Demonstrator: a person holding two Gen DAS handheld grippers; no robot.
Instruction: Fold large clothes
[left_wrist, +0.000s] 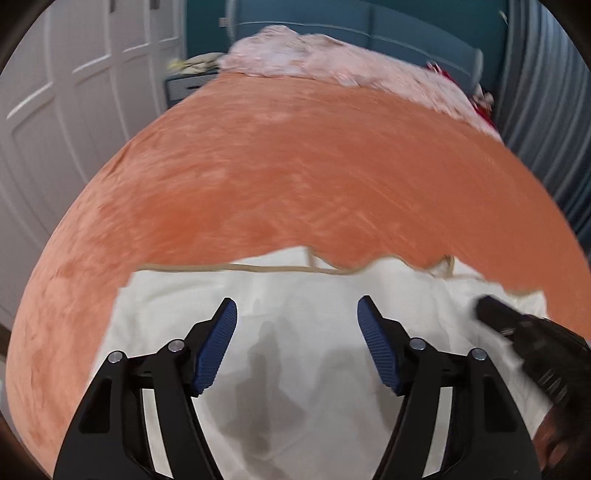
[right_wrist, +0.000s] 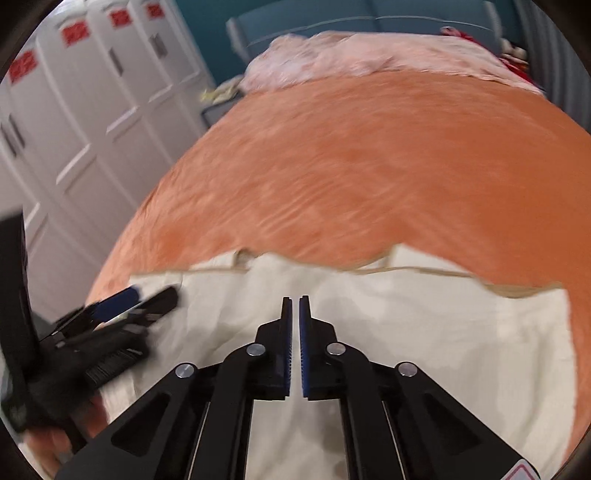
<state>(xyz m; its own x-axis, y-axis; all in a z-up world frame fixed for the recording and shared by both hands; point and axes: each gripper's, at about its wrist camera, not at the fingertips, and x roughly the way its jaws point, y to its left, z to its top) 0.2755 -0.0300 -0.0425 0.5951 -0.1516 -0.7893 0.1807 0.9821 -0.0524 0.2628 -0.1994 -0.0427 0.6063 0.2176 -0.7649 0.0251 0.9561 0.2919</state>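
Note:
A cream garment (left_wrist: 295, 350) with tan trim along its far edge lies spread on the orange bedcover (left_wrist: 295, 177). My left gripper (left_wrist: 297, 310) is open above the cloth and holds nothing. The right gripper (left_wrist: 495, 314) shows blurred at the right of this view, low over the cloth's right part. In the right wrist view the same garment (right_wrist: 424, 332) fills the near half on the bedcover (right_wrist: 369, 166). My right gripper (right_wrist: 294, 306) is shut with nothing between its pads. The left gripper (right_wrist: 147, 299) shows blurred at the left, over the cloth's left edge.
A pale pink blanket (left_wrist: 325, 62) is piled at the bed's far end before a teal headboard (left_wrist: 369, 22). White wardrobe doors (left_wrist: 55, 110) stand along the left. A small bedside stand (left_wrist: 184, 83) sits beside the bed. Grey curtains (left_wrist: 546, 110) hang at the right.

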